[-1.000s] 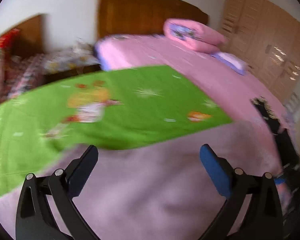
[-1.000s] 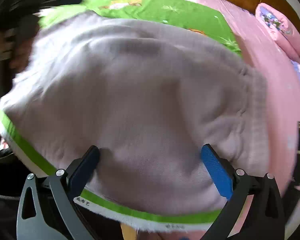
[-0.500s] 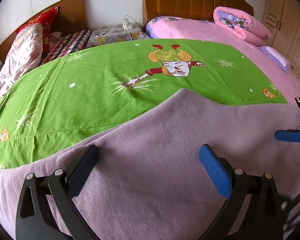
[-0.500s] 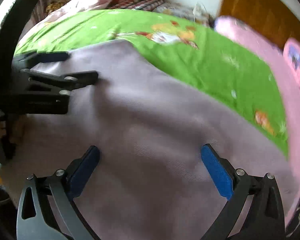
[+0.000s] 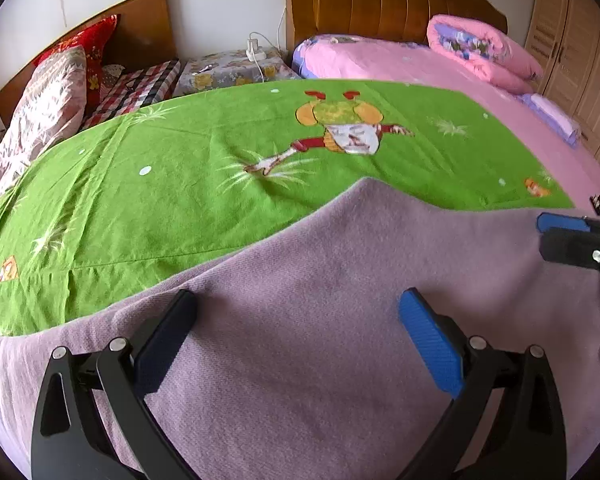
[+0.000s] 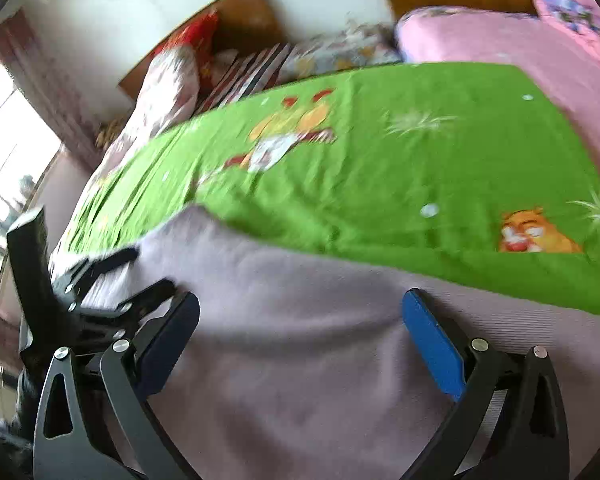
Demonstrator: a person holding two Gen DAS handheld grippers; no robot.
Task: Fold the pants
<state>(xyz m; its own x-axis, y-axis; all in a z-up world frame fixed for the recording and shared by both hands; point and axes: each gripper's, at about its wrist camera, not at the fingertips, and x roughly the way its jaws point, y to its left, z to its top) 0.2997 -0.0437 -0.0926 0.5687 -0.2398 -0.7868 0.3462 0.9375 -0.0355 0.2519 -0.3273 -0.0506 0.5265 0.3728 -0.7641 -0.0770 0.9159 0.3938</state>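
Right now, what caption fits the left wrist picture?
Left gripper, fingers open, over lilac pants spread on a green cartoon sheet.

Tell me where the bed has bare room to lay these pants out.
Free: the green sheet beyond the pants, up to the pillows at left and the pink bedding at right. Crowded: the near edge, where both open grippers hover over the pants.

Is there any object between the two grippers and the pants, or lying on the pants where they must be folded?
Nothing visible does. The mauve pants lie spread on the green sheet, directly under the open left gripper and open right gripper. No other object rests on the fabric that shows.
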